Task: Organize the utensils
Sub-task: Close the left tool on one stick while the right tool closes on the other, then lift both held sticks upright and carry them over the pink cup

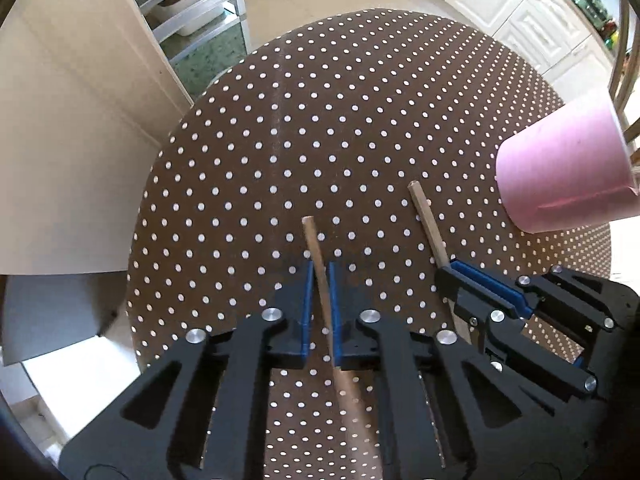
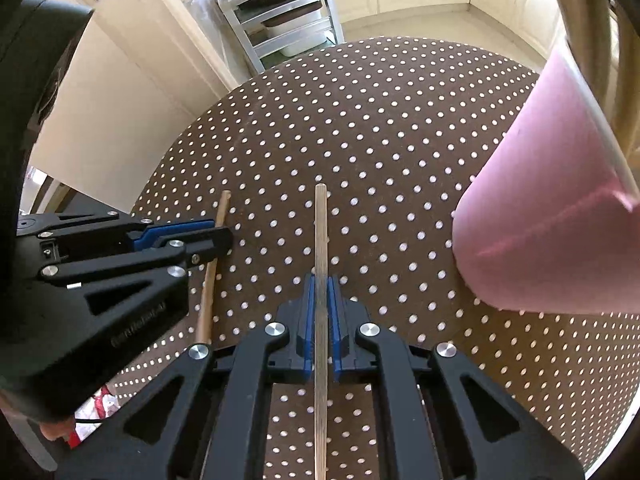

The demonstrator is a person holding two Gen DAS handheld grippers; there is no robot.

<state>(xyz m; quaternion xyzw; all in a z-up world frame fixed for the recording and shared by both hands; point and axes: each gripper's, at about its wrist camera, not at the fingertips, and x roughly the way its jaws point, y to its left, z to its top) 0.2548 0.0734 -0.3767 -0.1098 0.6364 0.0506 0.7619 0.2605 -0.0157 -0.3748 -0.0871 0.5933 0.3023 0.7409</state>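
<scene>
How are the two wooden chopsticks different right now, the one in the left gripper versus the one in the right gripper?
The left gripper's chopstick looks browner; the right gripper's chopstick looks paler. The left gripper's chopstick lies farther from the pink cup; the right gripper's chopstick lies nearer it. Shared: both are thin wooden sticks, each between a gripper's blue pads over the dotted tablecloth, the left gripper and right gripper side by side.
</scene>
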